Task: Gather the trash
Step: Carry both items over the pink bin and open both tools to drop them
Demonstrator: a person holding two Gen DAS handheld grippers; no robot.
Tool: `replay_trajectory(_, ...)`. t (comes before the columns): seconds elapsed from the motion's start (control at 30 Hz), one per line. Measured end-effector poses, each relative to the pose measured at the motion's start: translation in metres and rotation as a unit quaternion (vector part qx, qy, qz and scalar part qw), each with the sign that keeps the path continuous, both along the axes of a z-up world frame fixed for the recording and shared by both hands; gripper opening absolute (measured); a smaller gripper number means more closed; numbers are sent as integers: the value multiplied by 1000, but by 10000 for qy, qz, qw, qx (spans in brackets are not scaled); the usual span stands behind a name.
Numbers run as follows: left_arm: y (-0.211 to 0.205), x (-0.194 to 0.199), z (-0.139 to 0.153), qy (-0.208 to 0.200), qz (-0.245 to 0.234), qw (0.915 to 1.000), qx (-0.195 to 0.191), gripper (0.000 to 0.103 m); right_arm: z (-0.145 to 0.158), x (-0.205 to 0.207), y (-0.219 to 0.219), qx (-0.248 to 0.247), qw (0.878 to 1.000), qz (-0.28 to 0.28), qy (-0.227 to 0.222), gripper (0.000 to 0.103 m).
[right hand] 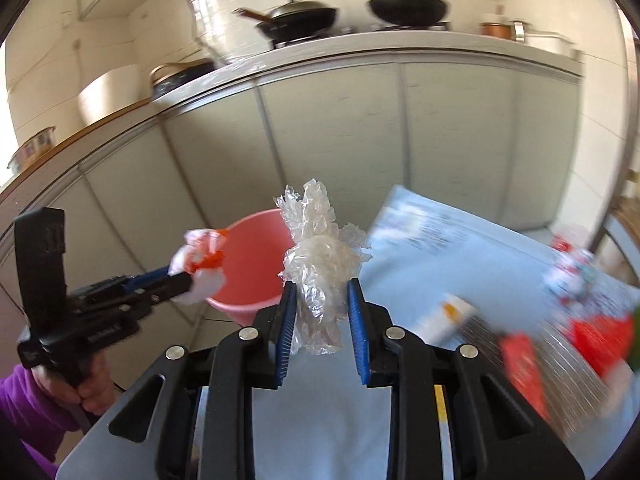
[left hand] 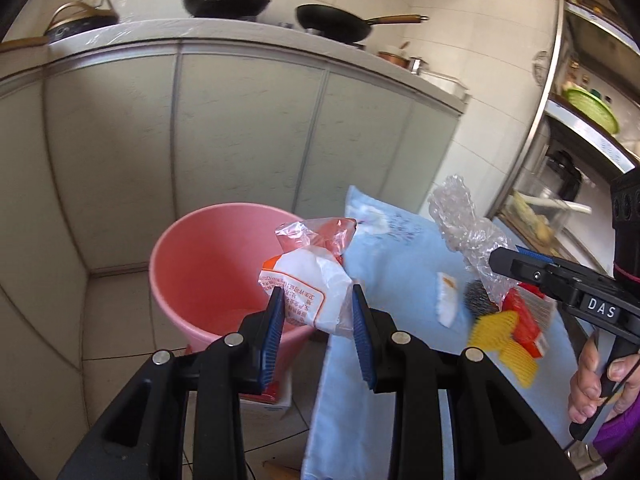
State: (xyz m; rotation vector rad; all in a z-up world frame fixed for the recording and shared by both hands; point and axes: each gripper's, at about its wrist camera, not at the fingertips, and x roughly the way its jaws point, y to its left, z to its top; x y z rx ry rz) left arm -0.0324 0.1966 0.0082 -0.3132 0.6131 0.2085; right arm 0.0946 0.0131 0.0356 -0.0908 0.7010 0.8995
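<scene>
My left gripper [left hand: 316, 298] is shut on a crumpled white and orange wrapper [left hand: 310, 280], held over the near rim of a pink bucket [left hand: 208, 264] on the floor. From the right wrist view the left gripper [right hand: 180, 280] shows at the left with that wrapper [right hand: 200, 264] beside the bucket [right hand: 252, 256]. My right gripper [right hand: 322, 294] is shut on a wad of clear plastic film [right hand: 320, 256], held above the blue-covered table [right hand: 320, 408]. In the left wrist view the right gripper [left hand: 496, 260] comes in from the right with the film [left hand: 464, 220].
On the blue table [left hand: 400, 264] lie a white tube [left hand: 446, 298], a steel scourer [left hand: 478, 298], a yellow scrubber [left hand: 504, 344] and a red packet [left hand: 528, 320]. Grey cabinets [left hand: 240, 128] with pans [left hand: 336, 22] on top stand behind. A metal shelf rack [left hand: 580, 128] stands at the right.
</scene>
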Motion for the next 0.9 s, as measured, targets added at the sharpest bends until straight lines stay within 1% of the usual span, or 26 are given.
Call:
replay_trajectory(0.13,21,7,-13,152,374,9992,-47,32,-9,15,42,-74,9995,283,101,26)
replay_trajectory(0.23,30,14,-22,294,576,9979,-71,32,-24,28,74,-174,9984,445,317,26)
replay_trajectory(0.43,40,30,-39,512,800,9955,-14,33,-53,41,108,-348,9966,540,509,26)
replay_trajectory(0.67,47,40,-53,696,928,9932,21,33,-72,52,127,-460,9953,511,682,27)
replay_trajectory(0.77,48,41,-57,743,966,9925,58,35,-77,53,130,-513,9947,530,713,27)
replay_trajectory(0.87,46,45,-56,789,1009,9917,149,36,-78,54,135,-566,9947,507,698,31)
replay_trajectory(0.9,46,46,-56,804,1014,9914,170,37,-77,54,137,-589,9945,500,702,34)
